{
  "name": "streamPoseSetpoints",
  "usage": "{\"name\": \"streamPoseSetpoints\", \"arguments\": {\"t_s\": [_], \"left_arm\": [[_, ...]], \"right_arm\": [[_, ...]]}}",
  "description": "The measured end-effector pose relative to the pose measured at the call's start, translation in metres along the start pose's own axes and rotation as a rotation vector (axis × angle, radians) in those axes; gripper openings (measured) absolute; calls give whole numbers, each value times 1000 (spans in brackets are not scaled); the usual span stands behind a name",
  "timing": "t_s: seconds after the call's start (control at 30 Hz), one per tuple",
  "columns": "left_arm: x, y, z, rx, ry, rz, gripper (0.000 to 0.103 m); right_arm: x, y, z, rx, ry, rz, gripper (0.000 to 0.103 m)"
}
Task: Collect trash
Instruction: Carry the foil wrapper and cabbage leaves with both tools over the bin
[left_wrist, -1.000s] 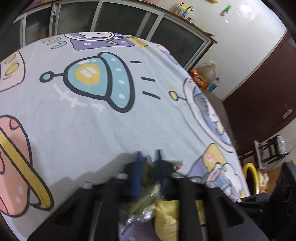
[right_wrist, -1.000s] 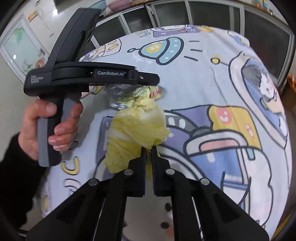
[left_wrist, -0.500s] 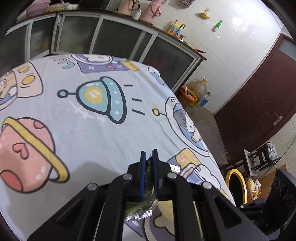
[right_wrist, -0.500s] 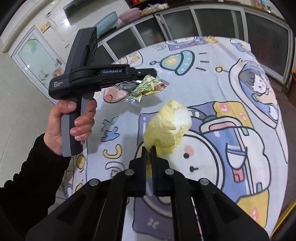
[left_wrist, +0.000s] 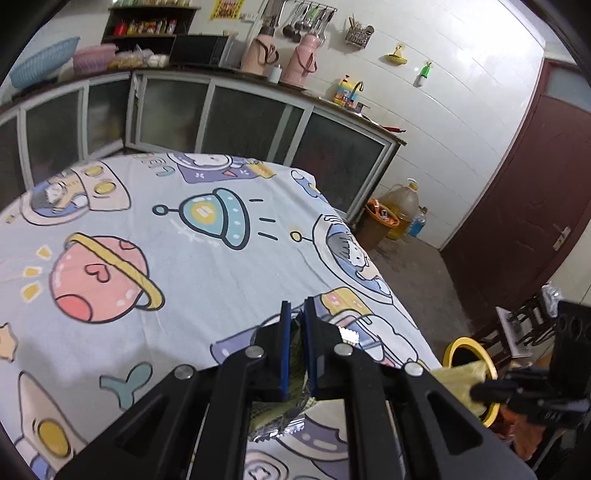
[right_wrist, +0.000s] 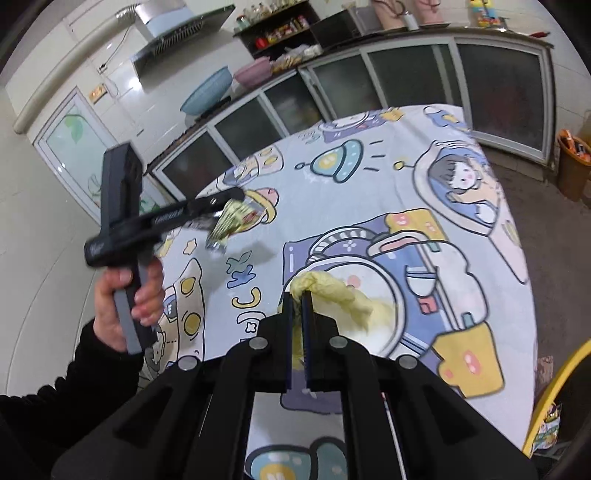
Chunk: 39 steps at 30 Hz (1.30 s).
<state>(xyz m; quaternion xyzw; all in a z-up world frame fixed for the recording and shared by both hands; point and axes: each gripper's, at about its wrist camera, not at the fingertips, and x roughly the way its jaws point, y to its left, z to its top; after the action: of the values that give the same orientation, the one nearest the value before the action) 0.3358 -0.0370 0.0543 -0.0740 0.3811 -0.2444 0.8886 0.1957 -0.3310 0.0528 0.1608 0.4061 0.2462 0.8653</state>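
Above the worktop (left_wrist: 221, 266), the left gripper (left_wrist: 297, 350) pinches a wrapper (left_wrist: 291, 417) (foil-edged); at 3 o'clock, the right gripper (right_wrist: 297, 332) clamps yellow tissue (right_wrist: 332, 291).

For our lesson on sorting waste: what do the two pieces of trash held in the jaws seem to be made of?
The wrapper in the left gripper looks like foil-lined plastic film: a shiny silver inside and a crimped edge. The yellow wad in the right gripper looks like soft, matte crumpled tissue or thin paper, though it could be cloth.
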Motion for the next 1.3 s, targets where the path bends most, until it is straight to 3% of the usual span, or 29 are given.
{"name": "streamPoseSetpoints", "arguments": {"t_s": [0.17, 0.5, 0.9, 1.3], "left_arm": [[-21, -36, -18, 36, -31, 5, 6], [-36, -111, -46, 129, -44, -60, 6], [-11, -203, -65, 252, -3, -156, 6], [24, -296, -79, 389, 31, -253, 6]], "right_arm": [[-32, -9, -9, 23, -40, -11, 5], [-91, -34, -32, 61, -127, -61, 5], [-152, -86, -64, 148, -229, -131, 5], [-211, -149, -102, 262, -318, -264, 5]]}}
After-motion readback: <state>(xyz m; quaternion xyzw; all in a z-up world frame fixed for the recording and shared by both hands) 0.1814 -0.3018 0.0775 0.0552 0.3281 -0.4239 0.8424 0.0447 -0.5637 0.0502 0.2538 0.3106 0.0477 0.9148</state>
